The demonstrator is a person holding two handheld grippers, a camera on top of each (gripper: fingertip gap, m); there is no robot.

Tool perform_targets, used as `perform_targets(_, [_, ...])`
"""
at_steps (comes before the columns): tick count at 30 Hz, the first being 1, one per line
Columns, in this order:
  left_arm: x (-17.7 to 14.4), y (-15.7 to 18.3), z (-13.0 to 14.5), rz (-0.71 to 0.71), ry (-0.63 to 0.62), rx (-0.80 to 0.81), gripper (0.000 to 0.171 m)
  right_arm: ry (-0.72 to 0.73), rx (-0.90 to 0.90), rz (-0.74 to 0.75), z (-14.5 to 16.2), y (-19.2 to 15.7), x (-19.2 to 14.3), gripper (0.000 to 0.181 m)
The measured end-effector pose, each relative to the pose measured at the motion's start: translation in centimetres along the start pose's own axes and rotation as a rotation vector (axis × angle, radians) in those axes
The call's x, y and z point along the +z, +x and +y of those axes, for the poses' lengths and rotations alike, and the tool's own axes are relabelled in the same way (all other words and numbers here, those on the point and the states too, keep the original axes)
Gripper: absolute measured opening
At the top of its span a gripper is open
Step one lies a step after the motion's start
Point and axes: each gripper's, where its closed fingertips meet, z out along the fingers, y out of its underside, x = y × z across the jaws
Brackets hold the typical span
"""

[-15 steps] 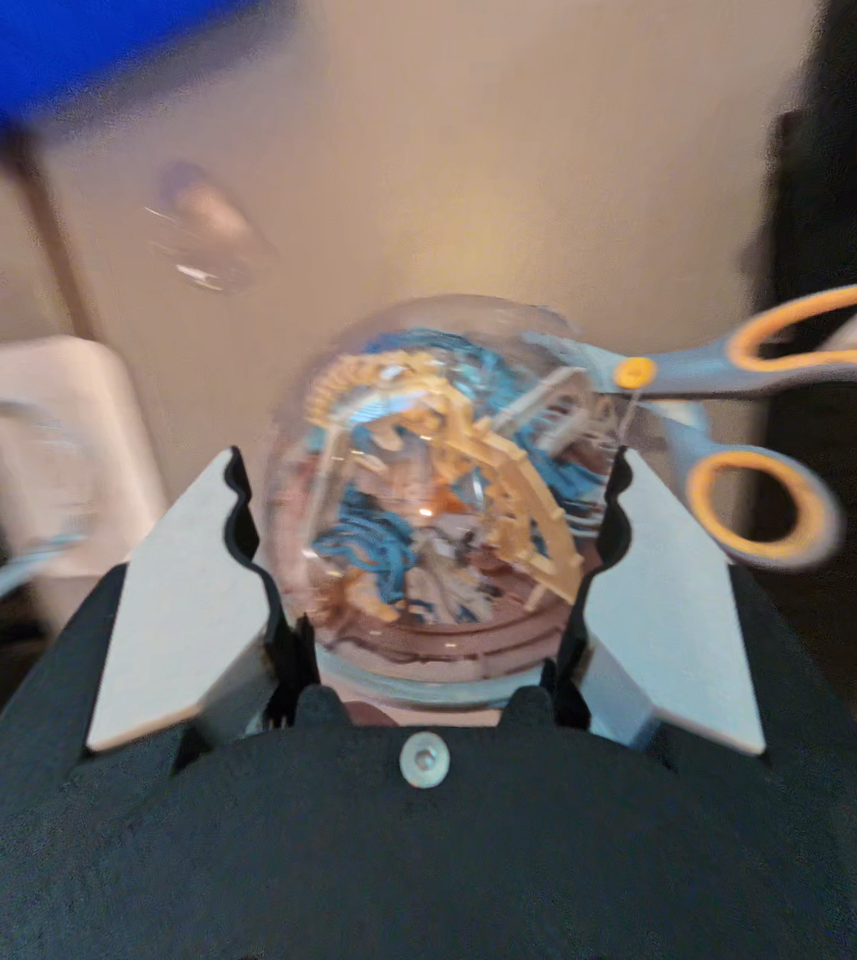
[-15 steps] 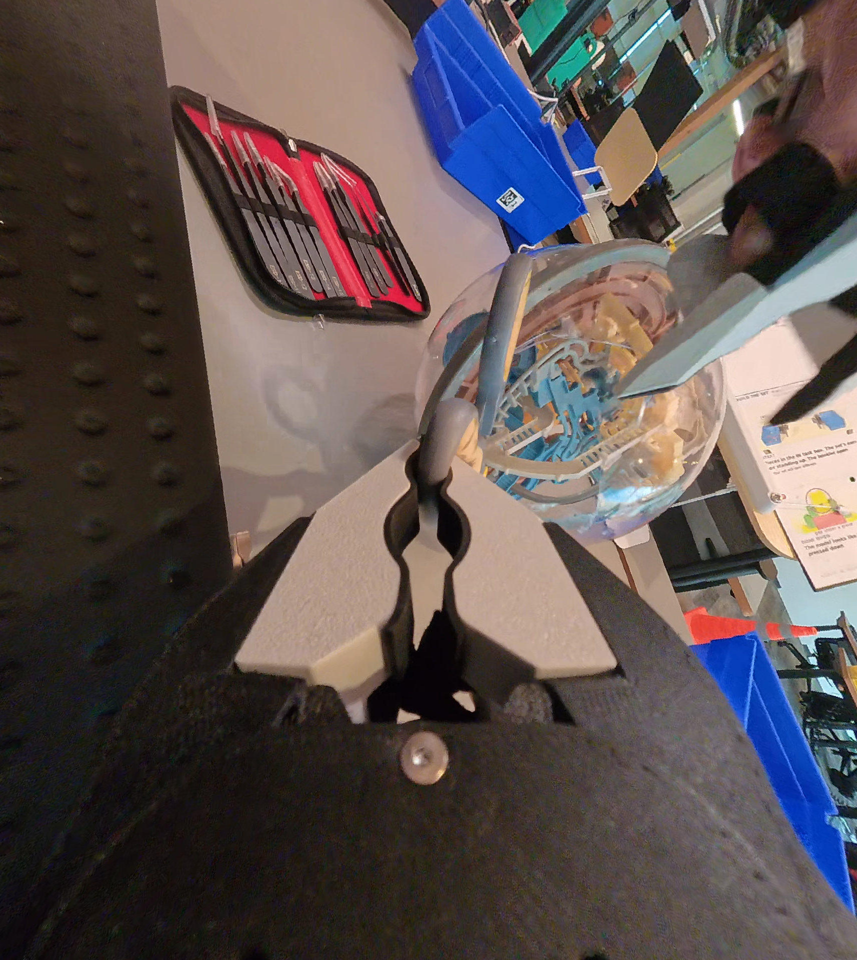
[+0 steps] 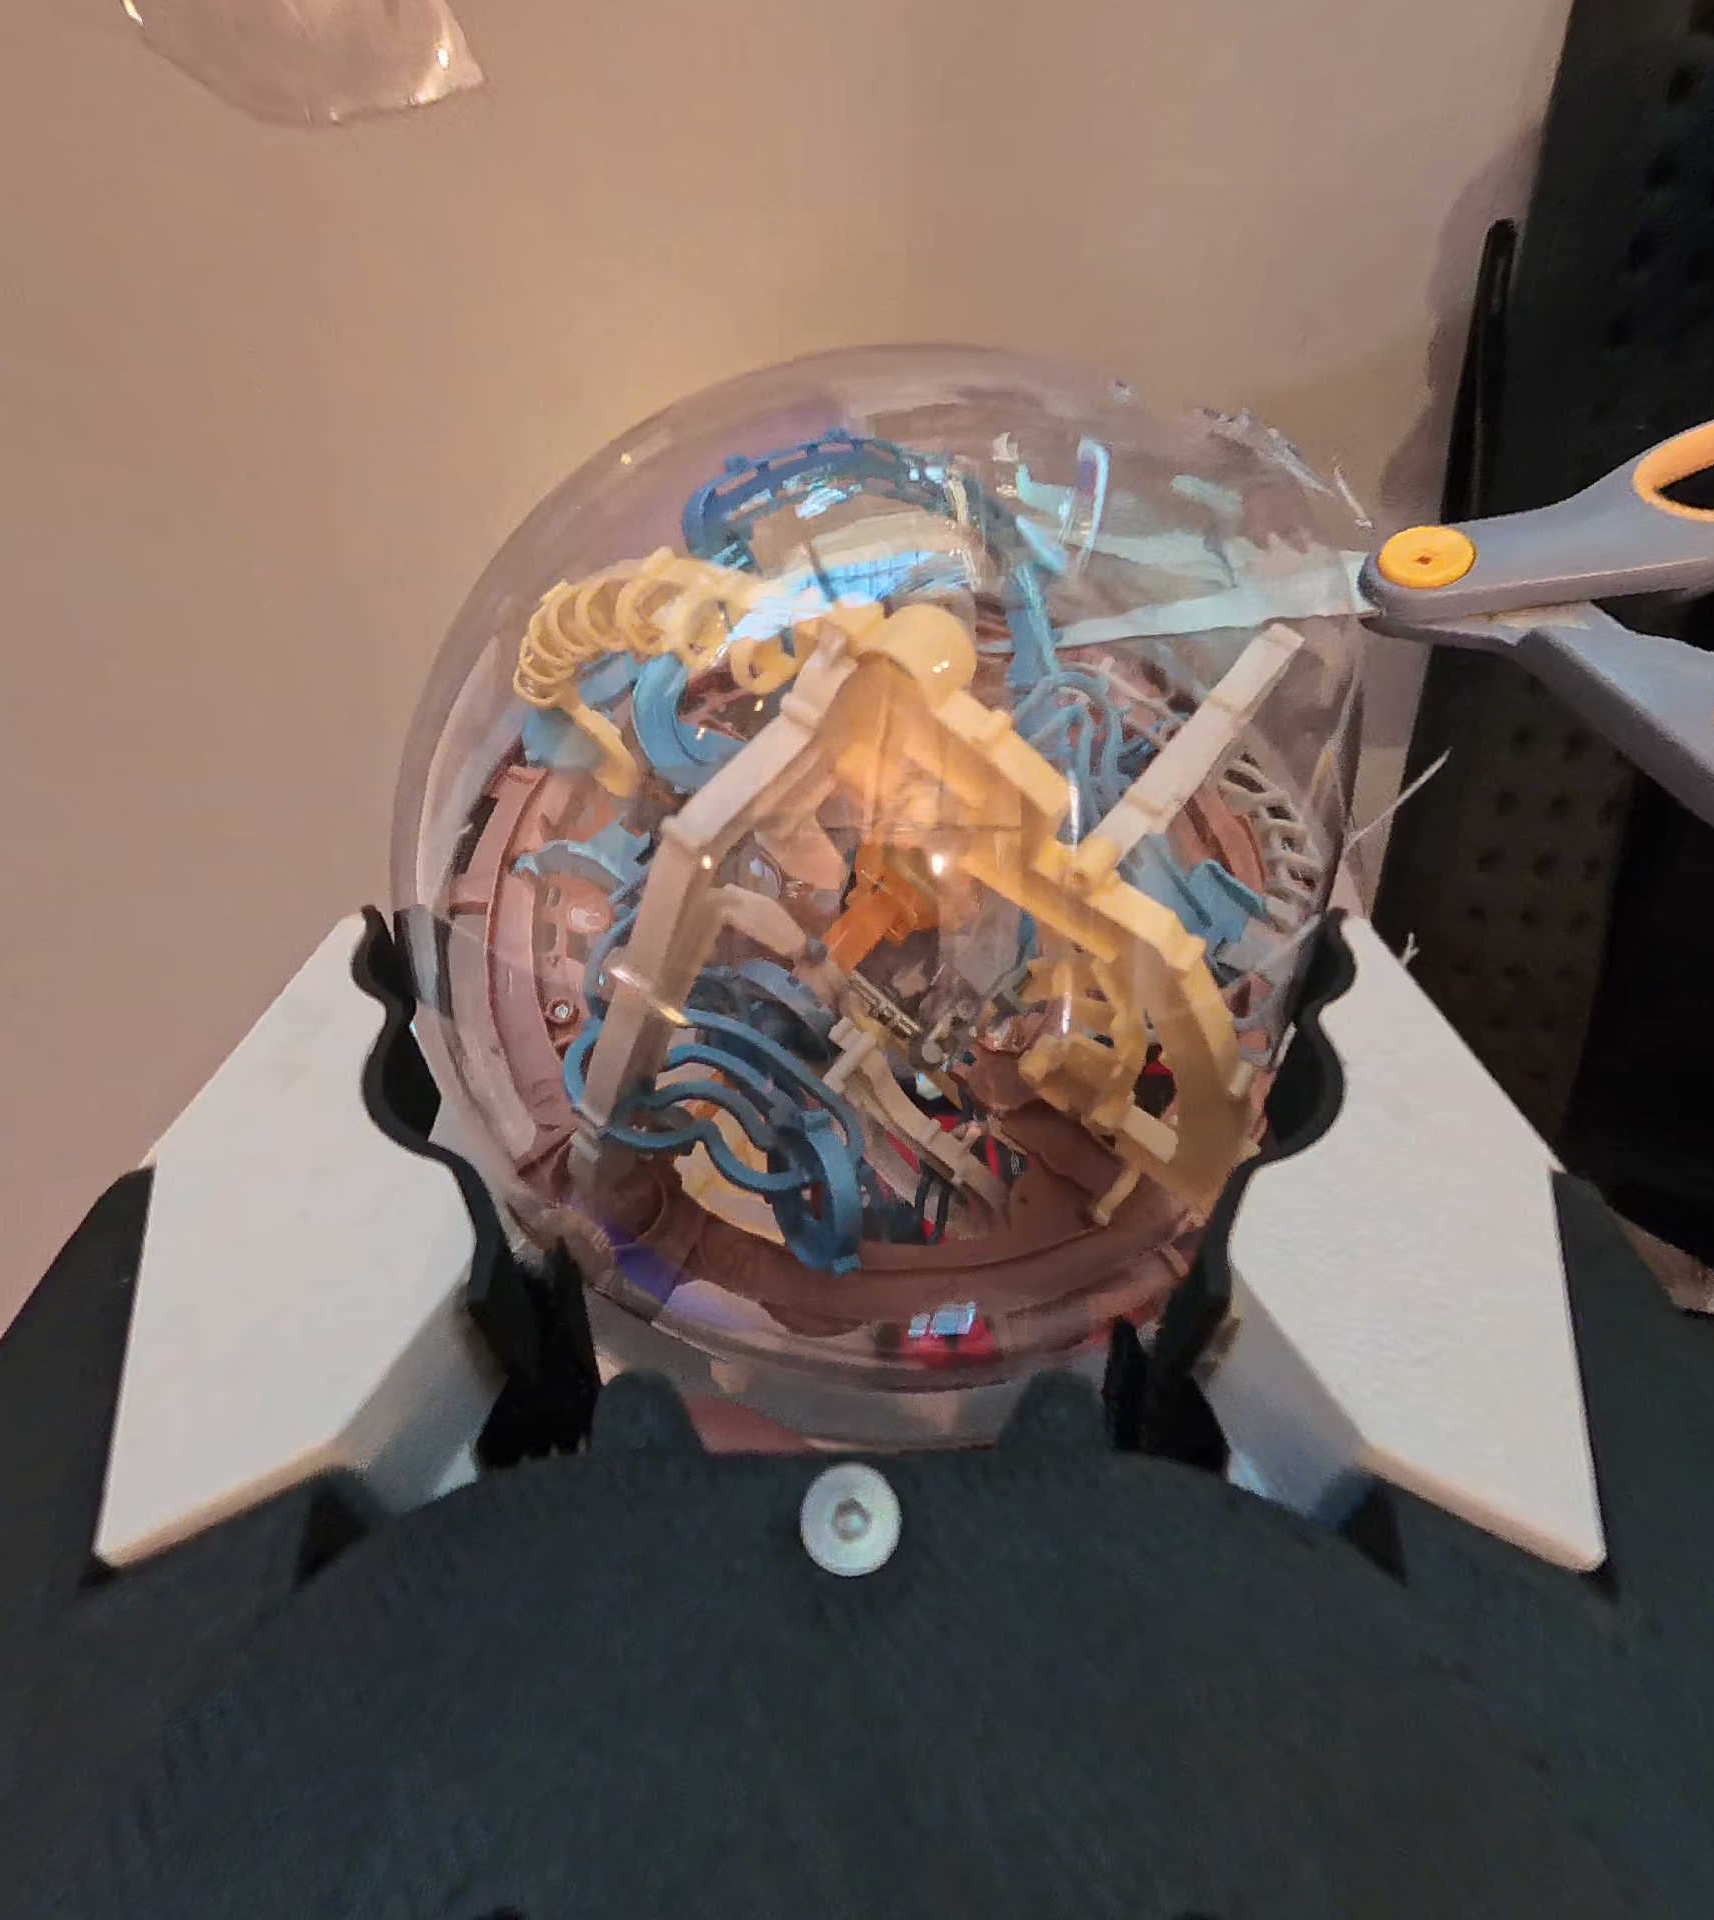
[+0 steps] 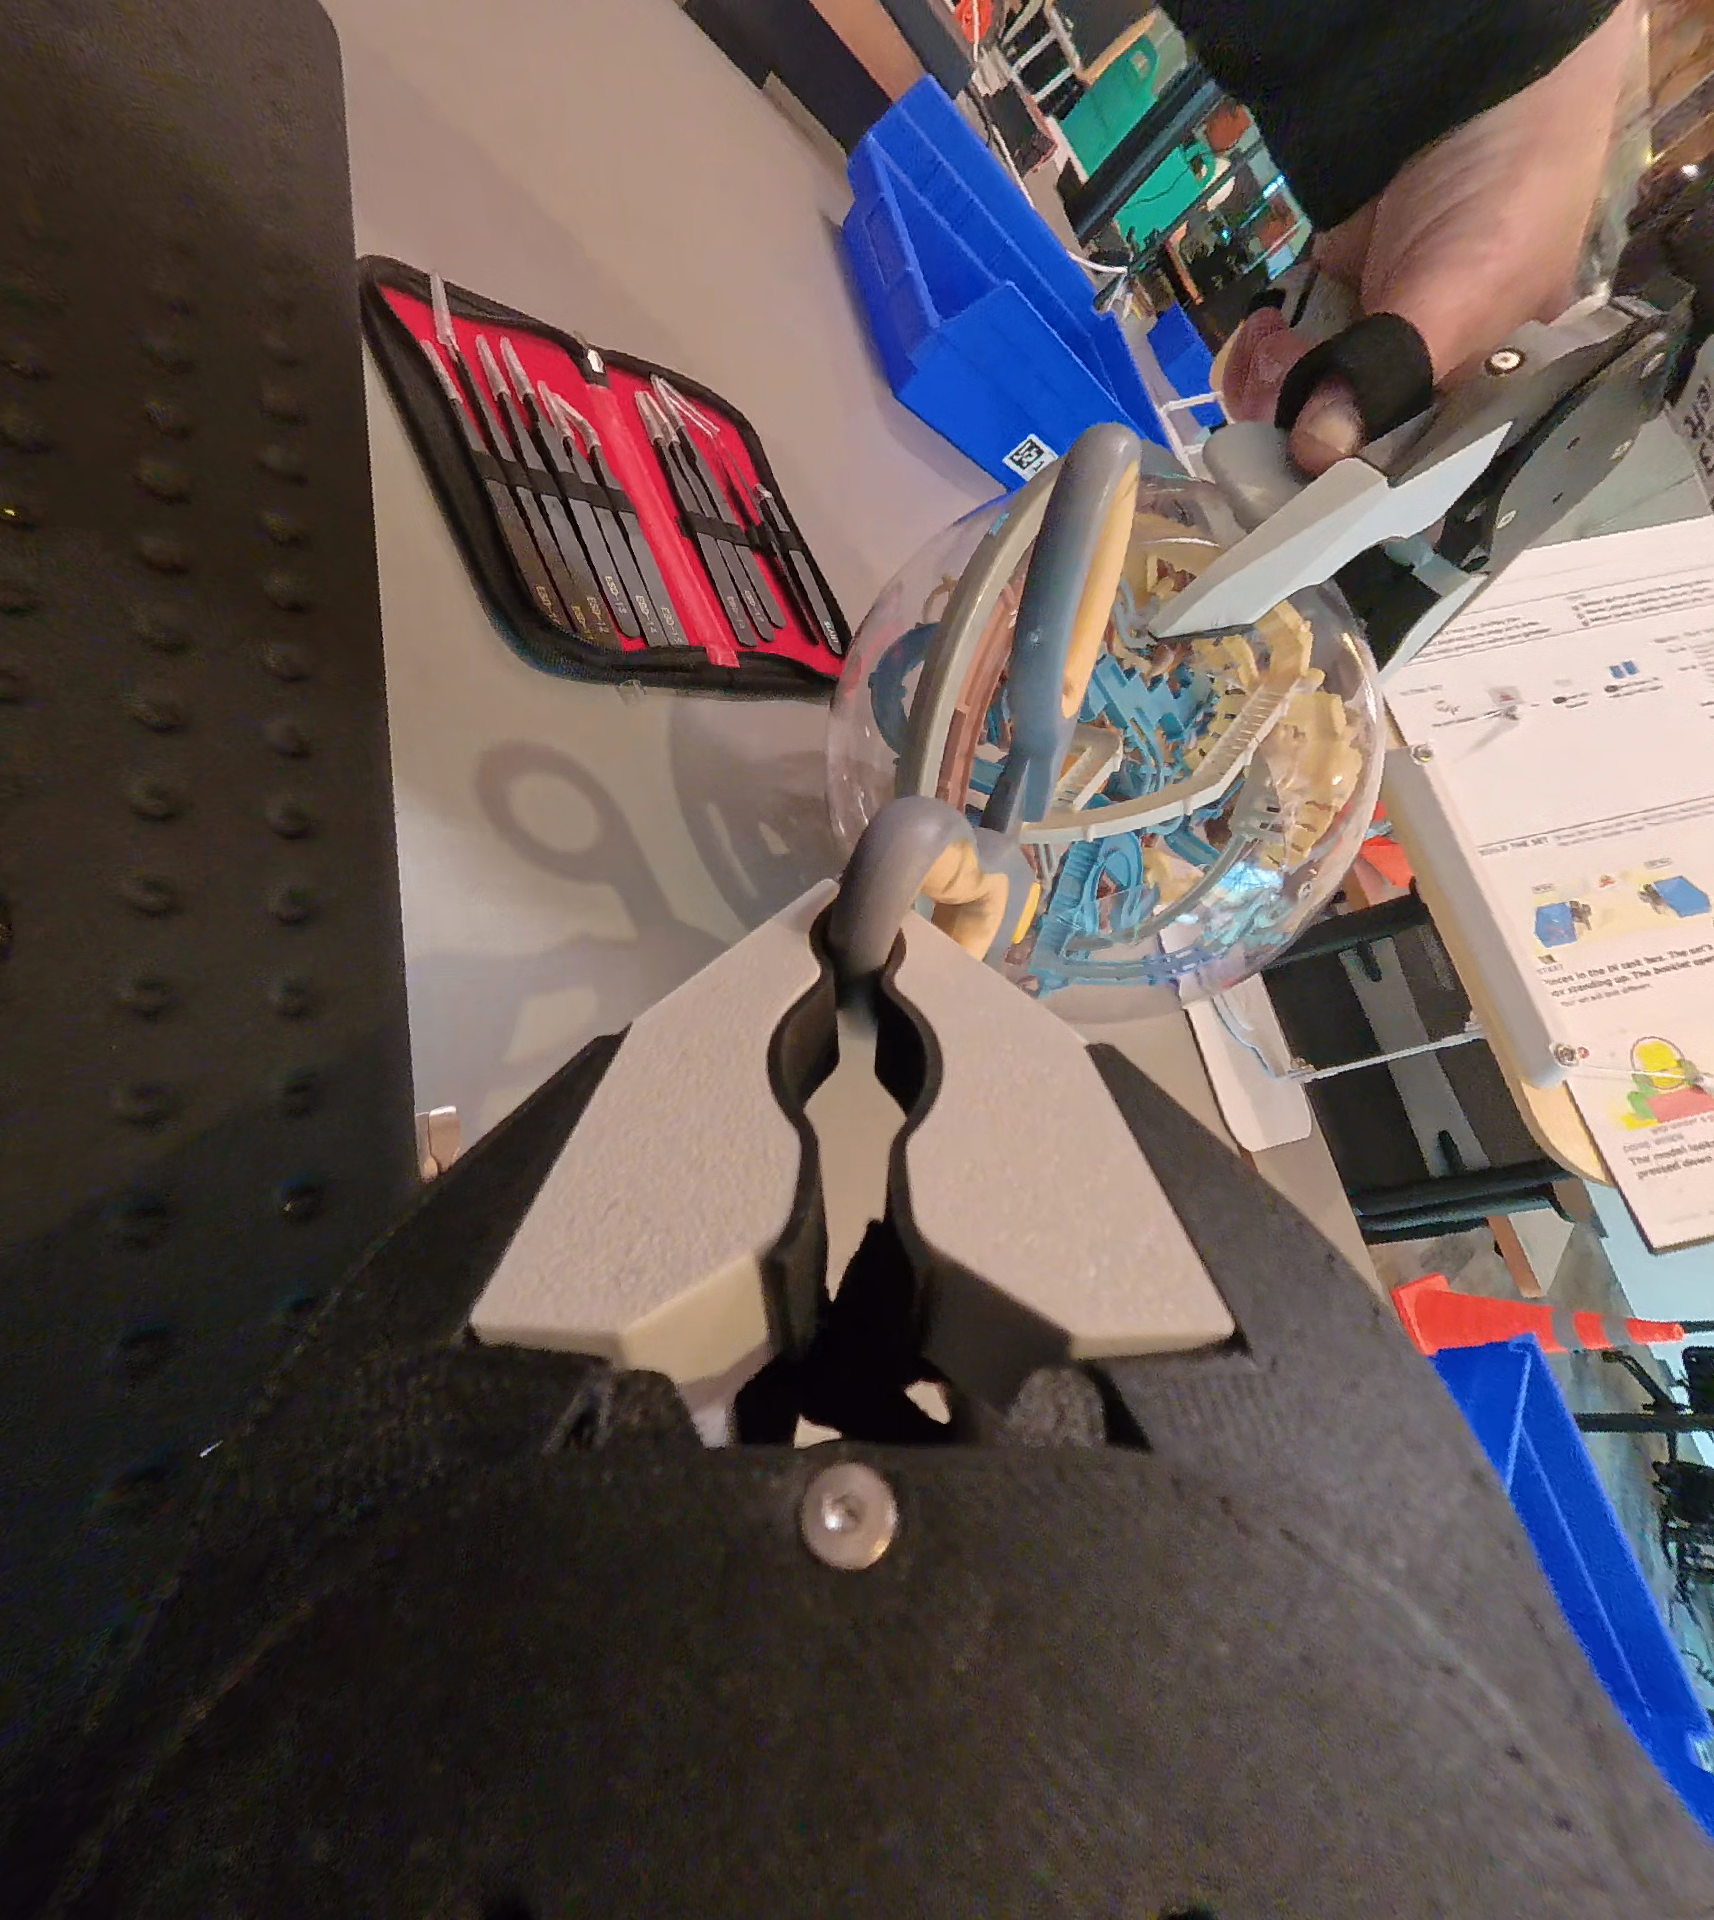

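— Left tool (image 3: 853,925) first: what has it got?

— Its two pale fingers stand wide apart, one on either side of a clear maze ball (image 3: 863,644), and both press against the shell. The ball sits deep between them, with blue, cream and brown tracks showing inside.

— And the right tool (image 4: 863,935)?

— Pressed nearly together, pinching one grey handle loop of a pair of scissors (image 3: 1518,613). The handles are grey with orange lining. The second loop stands free, beside the ball.

— Where do the blades go?

— From the orange pivot they run across the upper part of the ball. I see them through clear plastic, so I cannot tell whether they lie inside the shell or behind it. Close to the pivot, the clear material has ragged, splintered edges.

— Anything loose?

— A curved piece of clear plastic (image 3: 313,62) lies on the pale surface well beyond the ball, in the left wrist view.

— Is the ball resting on something?

— Judging by the shadow cast on the grey worktop (image 4: 572,208), it is held up off it, though the underside is hidden.

— What else is around?

— An open black case with a red lining (image 4: 604,520), holding a row of tweezers, lies flat on the worktop near the ball. Blue bins (image 4: 988,312) stand farther back, and a printed sheet (image 4: 1611,831) sits off to the side. A person's hand (image 4: 1455,239) grips the left tool.
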Motion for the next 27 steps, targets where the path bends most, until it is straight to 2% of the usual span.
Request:
perform_targets(3, [-0.1, -0.1, 0.0, 0.023, 0.076, -0.001, 0.159, -0.065, -0.022, 0.012, -0.8, 0.4, 0.5, 0.0])
perform_targets(7, [0.2, 1.1, -0.2, 0.106, 0.128, -0.003, 0.159, -0.136, -0.013, -0.002, -2.6, 1.7, 1.3, 0.0])
perform_targets(9, [0.3, 1.3, -0.4, 0.116, 0.138, 0.012, 0.159, -0.199, -0.006, -0.021, -2.6, 2.5, 2.0, 0.0])
perform_targets(16, [0.2, 1.4, -0.1, 0.116, 0.178, 0.018, 0.159, -0.161, 0.004, -0.076, -1.8, 1.4, 1.8, 0.0])
perform_targets(22, [0.6, 1.6, -0.5, 0.111, 0.174, 0.023, 0.159, -0.125, -0.066, -0.075, 0.2, 1.6, -0.7, 0.0])
perform_targets(25, [1.1, 1.5, -0.5, 0.099, 0.168, 0.035, 0.158, -0.064, 0.01, -0.101, 0.9, 2.2, -1.9, 0.0])
perform_targets(27, [1.6, 1.7, -0.4, 0.099, 0.15, 0.042, 0.157, -0.043, -0.021, -0.078, 0.9, 2.7, -2.9, 0.0])
